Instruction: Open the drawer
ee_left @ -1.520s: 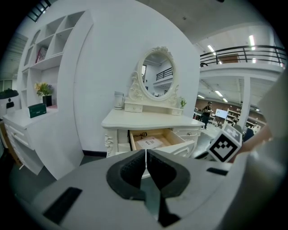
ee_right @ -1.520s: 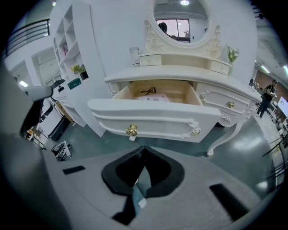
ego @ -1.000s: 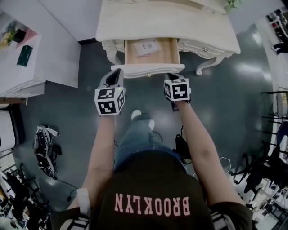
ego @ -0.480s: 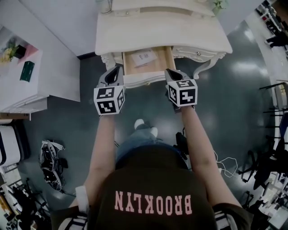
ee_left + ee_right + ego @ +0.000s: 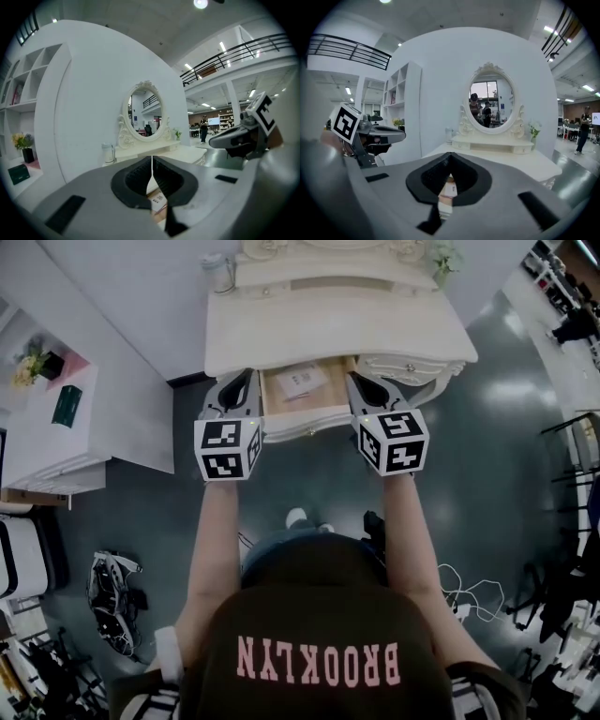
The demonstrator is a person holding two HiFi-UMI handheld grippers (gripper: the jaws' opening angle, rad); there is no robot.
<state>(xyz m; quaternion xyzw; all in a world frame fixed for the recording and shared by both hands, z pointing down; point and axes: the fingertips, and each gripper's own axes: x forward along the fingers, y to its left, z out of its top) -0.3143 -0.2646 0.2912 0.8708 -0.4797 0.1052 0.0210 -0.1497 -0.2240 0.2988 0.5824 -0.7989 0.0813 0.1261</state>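
Drawer (image 5: 306, 425) stands out from the table (image 5: 337, 329) front, paper (image 5: 302, 381) in it, left gripper (image 5: 241, 381) at its left, right gripper (image 5: 359, 383) at its right, mirror (image 5: 146, 111) on the table rear.

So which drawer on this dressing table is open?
The middle drawer, pulled out with a paper showing inside. The right drawer, with its small knob, sits shut.

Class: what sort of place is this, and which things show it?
Probably a staged bedroom corner inside a big hall: a dressing table with an oval mirror, and a balcony railing over open floor beyond.
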